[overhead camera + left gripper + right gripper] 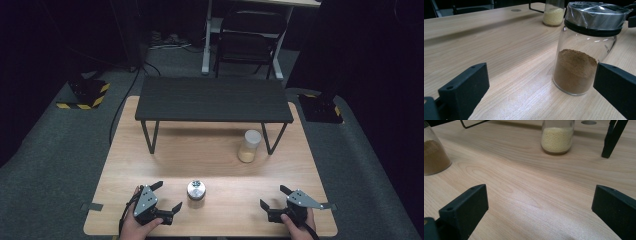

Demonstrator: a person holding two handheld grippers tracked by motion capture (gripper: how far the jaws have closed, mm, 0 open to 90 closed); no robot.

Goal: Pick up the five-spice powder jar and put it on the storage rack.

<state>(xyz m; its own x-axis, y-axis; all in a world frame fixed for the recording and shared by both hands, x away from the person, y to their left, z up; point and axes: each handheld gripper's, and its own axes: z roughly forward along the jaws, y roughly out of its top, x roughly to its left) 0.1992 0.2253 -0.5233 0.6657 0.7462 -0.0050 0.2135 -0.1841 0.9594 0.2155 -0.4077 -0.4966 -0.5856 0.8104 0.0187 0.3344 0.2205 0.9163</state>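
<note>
The left gripper (541, 92) rests low over the table (486, 42), jaws spread wide. A glass jar (584, 50) of brown powder with a foil-wrapped lid stands just ahead of the right jaw. A jar of yellow grains (553, 13) stands farther back.

Light wood-grain table (210, 150), sitting on grey carpet (50, 150). On it toward the far edge there's a low black shelf (214, 99) on thin black legs — it spans most of the table's width. Just under its front right edge, next to the right leg, stands a clear jar of pale yellow grains (249, 146). Closer to the near edge, roughly in the middle, is a second glass jar with a shiny metal lid (196, 190) — partly filled with brown powder. The two jars are well apart. Both are upright, standing directly on the wood.
</note>
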